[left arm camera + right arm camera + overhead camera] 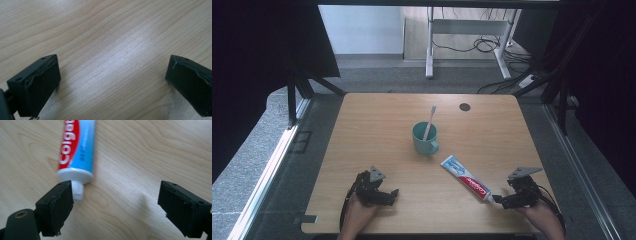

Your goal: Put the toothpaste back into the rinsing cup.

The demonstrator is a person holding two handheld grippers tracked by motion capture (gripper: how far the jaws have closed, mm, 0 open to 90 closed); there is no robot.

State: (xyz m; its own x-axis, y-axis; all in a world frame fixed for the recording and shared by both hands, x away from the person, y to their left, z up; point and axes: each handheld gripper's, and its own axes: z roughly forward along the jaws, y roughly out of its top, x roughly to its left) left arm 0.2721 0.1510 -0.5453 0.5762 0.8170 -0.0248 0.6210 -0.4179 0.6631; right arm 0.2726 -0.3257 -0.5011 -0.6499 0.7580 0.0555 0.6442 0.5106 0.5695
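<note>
A teal mug [425, 139] stands near the middle of the wooden table [377, 120] with a white toothbrush [429, 121] leaning in it. A red, white and blue toothpaste tube [465, 178] lies flat to the mug's right, its cap end toward the front right. My right gripper [503, 201] rests open on the table with that cap [78, 190] just beside its left jaw, nothing between the jaws. The tube [76, 147] runs away from it. My left gripper [388, 196] sits open at the front left over bare wood [112, 57].
A small dark round disc [465, 106] lies near the table's far edge. Beyond the table stands a white desk frame [462, 35] with loose cables [492, 47] on grey carpet. Black stands and curtains flank both sides.
</note>
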